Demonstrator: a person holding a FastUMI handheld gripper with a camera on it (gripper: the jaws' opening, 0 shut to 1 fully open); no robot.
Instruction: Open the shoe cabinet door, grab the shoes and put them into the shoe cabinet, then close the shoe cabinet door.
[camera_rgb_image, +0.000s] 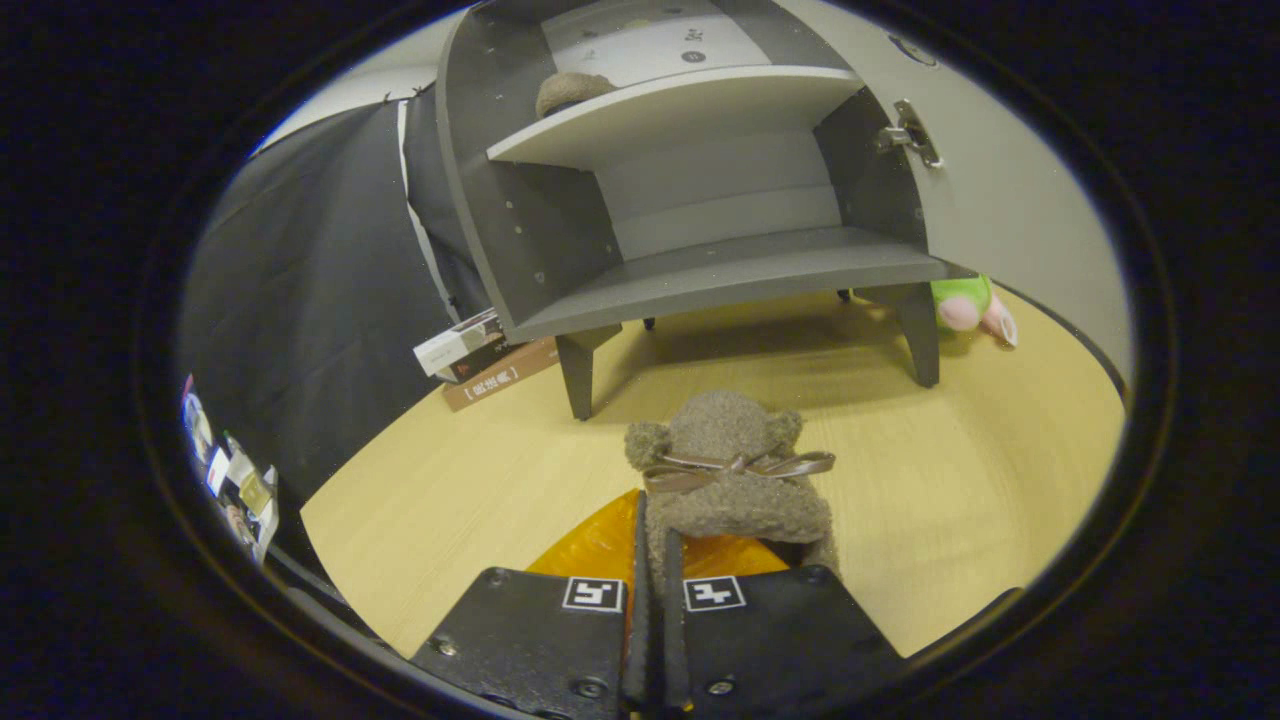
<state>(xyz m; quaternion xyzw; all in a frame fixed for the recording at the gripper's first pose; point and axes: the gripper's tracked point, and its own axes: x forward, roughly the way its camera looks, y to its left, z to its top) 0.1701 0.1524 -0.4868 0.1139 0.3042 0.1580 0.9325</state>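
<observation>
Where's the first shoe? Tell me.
In the gripper view, it sits on the cabinet's upper shelf, left side. The tongs are shut on the second shoe.

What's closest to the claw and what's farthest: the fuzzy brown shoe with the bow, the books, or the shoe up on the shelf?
1. The fuzzy shoe with the bow, pinched in the claw.
2. The books, on the floor left of the cabinet leg.
3. The other shoe, up on the cabinet's top shelf.
</observation>
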